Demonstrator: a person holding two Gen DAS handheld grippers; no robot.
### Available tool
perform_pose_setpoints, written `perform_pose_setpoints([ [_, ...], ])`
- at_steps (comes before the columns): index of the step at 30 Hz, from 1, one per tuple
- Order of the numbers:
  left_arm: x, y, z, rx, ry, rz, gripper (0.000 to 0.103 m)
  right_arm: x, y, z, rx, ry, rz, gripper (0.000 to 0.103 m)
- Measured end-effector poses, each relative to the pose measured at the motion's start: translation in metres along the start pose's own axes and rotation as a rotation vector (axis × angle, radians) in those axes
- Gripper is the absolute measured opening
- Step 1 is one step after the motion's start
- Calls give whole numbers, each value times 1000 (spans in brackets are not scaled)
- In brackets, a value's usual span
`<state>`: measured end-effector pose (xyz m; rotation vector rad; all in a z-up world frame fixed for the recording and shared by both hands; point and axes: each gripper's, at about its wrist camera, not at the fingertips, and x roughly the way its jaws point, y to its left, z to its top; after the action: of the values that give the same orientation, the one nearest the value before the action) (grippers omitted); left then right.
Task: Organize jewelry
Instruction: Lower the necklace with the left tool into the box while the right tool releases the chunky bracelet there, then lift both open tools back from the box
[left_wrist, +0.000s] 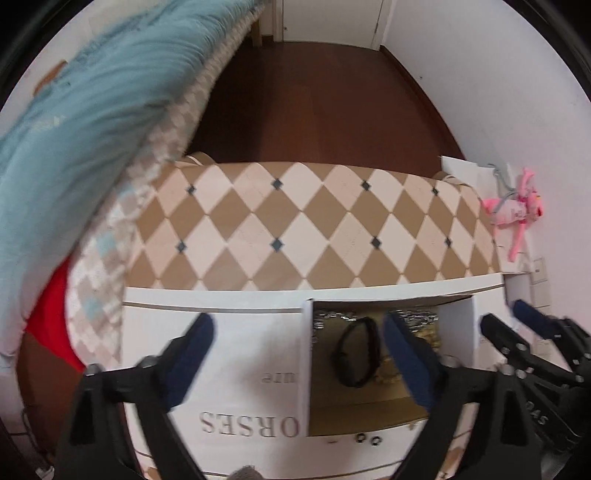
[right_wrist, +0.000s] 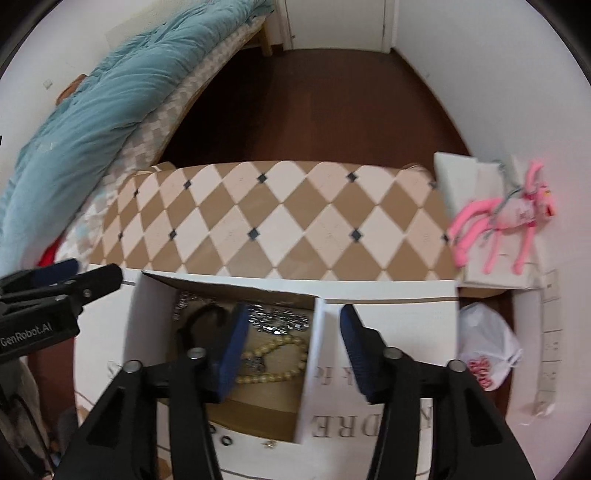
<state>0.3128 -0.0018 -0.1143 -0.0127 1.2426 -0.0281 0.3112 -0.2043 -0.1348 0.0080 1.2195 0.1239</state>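
Note:
A white cardboard box (right_wrist: 388, 332) stands with its two top flaps folded out, the left flap (left_wrist: 240, 369) printed with grey letters. On its brown floor lie a black band (left_wrist: 356, 354) (right_wrist: 201, 321), a silver chain (right_wrist: 280, 319) and a cream beaded bracelet (right_wrist: 280, 354). My left gripper (left_wrist: 297, 328) is open wide above the box, one finger over the left flap and the other over the inside. My right gripper (right_wrist: 295, 314) is open too, its jaws either side of the right flap's inner edge without pressing it. Each gripper shows at the other view's edge (left_wrist: 508, 315) (right_wrist: 90, 269).
The box sits on a table with a tan and cream diamond-patterned top (right_wrist: 280, 221). A pink plush toy (right_wrist: 509, 218) lies on a white box at the right, with a white plastic bag (right_wrist: 487, 343) below it. A bed with a teal quilt (right_wrist: 110, 103) borders the left. Small dark rings (right_wrist: 225, 439) rest on the box's front.

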Motion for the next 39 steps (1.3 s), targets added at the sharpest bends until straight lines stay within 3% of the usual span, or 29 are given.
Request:
perform_pose_setpoints([
  [2, -3, 1, -8, 2, -30, 27, 101, -4, 0, -6, -10, -10, -42, 68],
  [4, -5, 1, -21, 2, -54, 43, 102, -7, 1, -16, -13, -18, -62, 92],
  [6, -5, 2, -32, 0, -66, 56, 102, -7, 1, -26, -16, -18, -76, 98],
  [10, -5, 2, -53, -2, -93, 75, 103, -8, 2, -49, -17, -29, -119, 101],
  [22, -22, 0, -94, -33, -127, 77, 103, -19, 0, -83, 15, -41, -122, 102],
  [39, -115, -7, -141, -37, -298, 56, 103, -124, 4, -125, 29, -240, -135, 102],
])
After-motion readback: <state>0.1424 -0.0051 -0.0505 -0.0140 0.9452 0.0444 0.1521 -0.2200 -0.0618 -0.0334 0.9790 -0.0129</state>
